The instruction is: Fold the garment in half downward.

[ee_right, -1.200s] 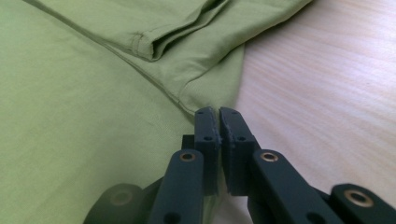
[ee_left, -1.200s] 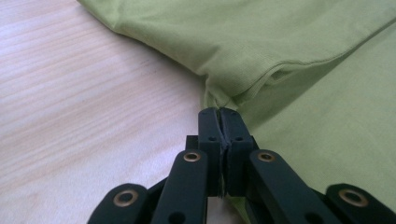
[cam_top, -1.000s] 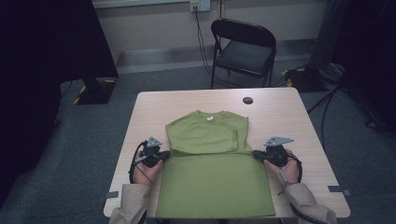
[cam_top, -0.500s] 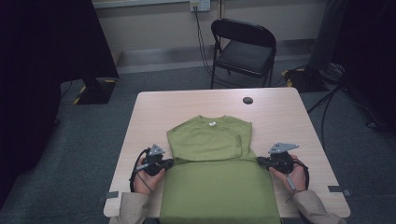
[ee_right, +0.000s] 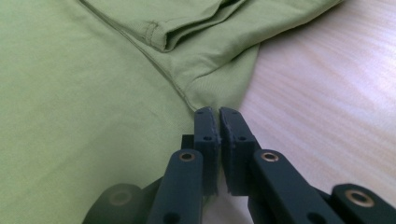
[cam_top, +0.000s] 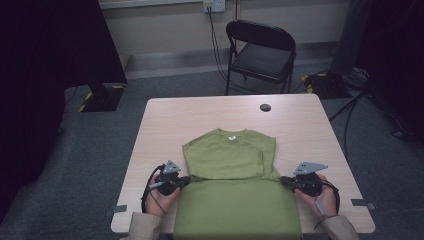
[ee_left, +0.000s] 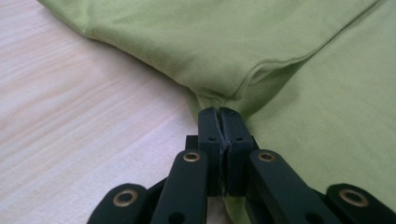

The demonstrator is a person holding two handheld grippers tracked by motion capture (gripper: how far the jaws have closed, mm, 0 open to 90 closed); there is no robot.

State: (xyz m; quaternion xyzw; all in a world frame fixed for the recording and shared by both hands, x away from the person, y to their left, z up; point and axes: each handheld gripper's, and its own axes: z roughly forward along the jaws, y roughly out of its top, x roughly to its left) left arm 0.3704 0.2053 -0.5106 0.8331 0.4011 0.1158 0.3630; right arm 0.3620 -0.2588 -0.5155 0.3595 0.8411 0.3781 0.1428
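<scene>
Where grippers pinch, soft green shirt point(cam_top: 235, 200), creased.

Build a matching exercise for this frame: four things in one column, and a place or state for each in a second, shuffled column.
Things:
1. green T-shirt
2. left gripper
3. small black round object
4. folding chair

Places or states:
A. on the floor beyond the table's far edge
B. lying folded on the tabletop, reaching the near edge
C. on the bare tabletop near the far edge
D. shut on the shirt's edge at its side

Pairs: 1-B, 2-D, 3-C, 4-A
</scene>
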